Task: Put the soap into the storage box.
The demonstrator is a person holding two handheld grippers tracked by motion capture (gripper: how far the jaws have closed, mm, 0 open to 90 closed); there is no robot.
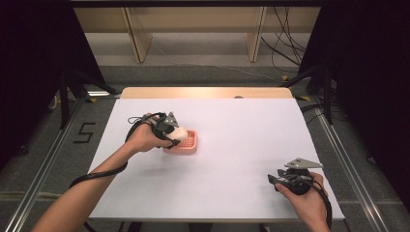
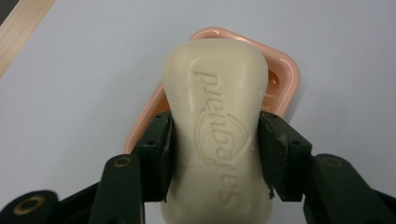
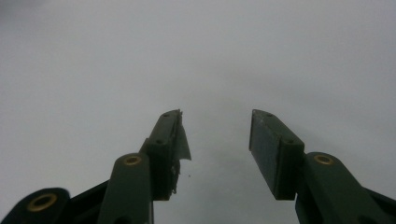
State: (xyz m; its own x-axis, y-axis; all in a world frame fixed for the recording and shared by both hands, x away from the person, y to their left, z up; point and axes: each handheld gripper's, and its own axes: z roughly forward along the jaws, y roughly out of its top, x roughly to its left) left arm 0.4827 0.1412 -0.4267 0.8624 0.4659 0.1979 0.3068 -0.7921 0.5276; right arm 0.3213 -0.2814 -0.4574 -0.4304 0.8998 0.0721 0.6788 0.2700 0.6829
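A cream bar of soap [image 2: 217, 121] with embossed lettering is clamped between the two black jaws of my left gripper [image 2: 215, 149]. It hangs just above a pink soap dish [image 2: 287, 70]. In the high view the left gripper [image 1: 175, 131] holds the soap [image 1: 180, 133] over the left end of the pink dish [image 1: 190, 143], left of the table's middle. My right gripper [image 1: 280, 180] rests near the front right of the table, and in its own view the right gripper [image 3: 217, 135] stands open with nothing between the jaws.
A white sheet [image 1: 232, 145] covers the table, with a strip of bare wood [image 1: 203, 92] along the far edge. Black cables [image 1: 285, 48] lie on the floor beyond the table. Wooden frame legs [image 1: 138, 38] stand at the back.
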